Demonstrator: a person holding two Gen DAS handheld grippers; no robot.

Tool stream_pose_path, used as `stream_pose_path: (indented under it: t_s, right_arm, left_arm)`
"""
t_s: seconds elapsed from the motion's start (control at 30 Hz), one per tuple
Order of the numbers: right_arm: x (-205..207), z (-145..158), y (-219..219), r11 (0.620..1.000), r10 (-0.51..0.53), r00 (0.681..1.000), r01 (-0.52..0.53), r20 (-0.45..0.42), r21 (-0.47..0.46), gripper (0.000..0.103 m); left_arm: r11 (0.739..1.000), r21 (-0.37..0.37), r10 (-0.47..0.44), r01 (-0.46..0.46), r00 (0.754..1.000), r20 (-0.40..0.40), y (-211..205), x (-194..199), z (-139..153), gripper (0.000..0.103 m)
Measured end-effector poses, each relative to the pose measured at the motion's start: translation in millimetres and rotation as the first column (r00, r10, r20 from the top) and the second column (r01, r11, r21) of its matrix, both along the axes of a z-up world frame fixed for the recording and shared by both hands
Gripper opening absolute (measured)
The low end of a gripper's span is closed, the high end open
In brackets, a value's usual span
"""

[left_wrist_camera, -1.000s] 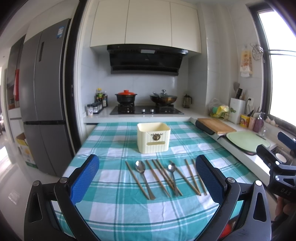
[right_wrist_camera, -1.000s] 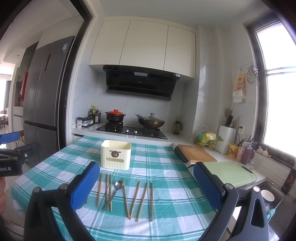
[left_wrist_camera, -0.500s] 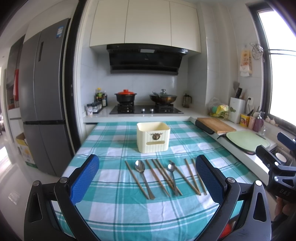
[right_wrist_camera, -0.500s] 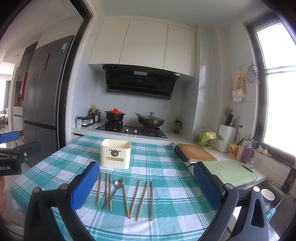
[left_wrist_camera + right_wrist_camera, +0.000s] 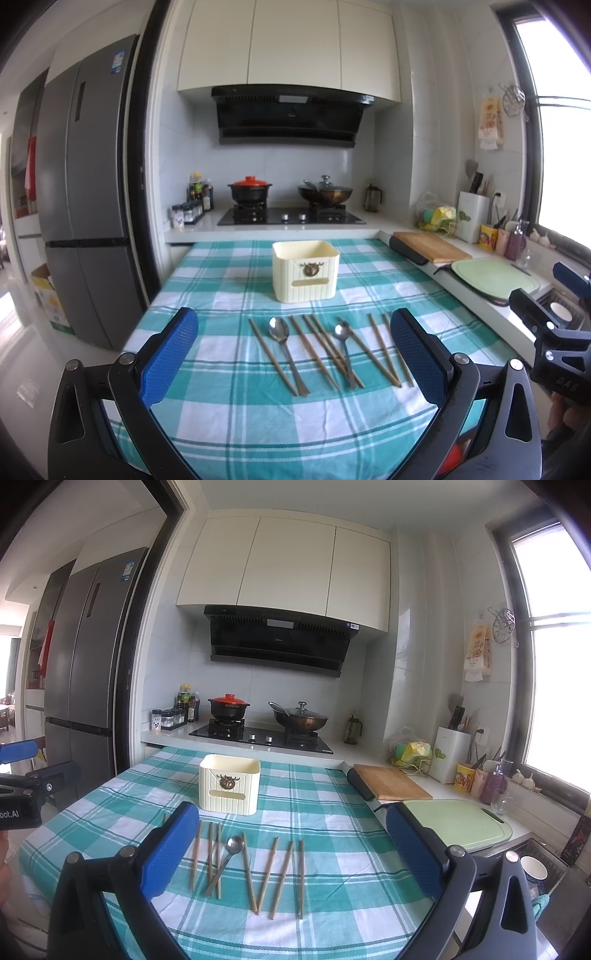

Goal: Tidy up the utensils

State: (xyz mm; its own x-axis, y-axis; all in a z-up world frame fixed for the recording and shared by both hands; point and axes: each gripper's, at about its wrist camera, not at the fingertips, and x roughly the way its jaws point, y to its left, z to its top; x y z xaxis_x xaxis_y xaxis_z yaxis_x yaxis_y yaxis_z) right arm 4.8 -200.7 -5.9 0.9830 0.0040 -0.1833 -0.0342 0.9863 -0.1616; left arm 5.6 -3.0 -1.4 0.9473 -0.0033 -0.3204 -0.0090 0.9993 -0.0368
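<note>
Several wooden chopsticks point(image 5: 311, 346) and two metal spoons point(image 5: 282, 334) lie in a row on the teal checked tablecloth point(image 5: 236, 406). Behind them stands a cream utensil box point(image 5: 306, 270), open at the top. They also show in the right wrist view: chopsticks point(image 5: 268, 872), one spoon point(image 5: 229, 853), box point(image 5: 229, 784). My left gripper point(image 5: 294, 354) is open and empty, hovering above the near side of the row. My right gripper point(image 5: 291, 853) is open and empty, to the right of the left one, also above the row.
A wooden cutting board point(image 5: 430, 247) and a green board point(image 5: 493, 276) lie on the counter to the right. The stove point(image 5: 291, 216) with a red-lidded pot and a wok is behind the table. A fridge point(image 5: 85, 206) stands on the left.
</note>
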Motion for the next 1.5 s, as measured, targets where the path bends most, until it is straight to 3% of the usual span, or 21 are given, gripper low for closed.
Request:
stream_pose_path:
  t_s: [0.83, 1.5]
  right_arm:
    - [15, -13, -7, 1.0, -0.015, 0.999, 0.016, -0.045, 0.01, 0.103]
    - [55, -37, -4, 0.999, -0.027, 0.989, 0.023, -0.144, -0.028, 0.103]
  left_arm:
    - [1.0, 0.009, 0.013, -0.012, 0.999, -0.042, 1, 16, -9, 0.103]
    - [0.996, 0.041, 0.083, -0.076, 0.974, -0.21, 11, 74, -46, 0.103]
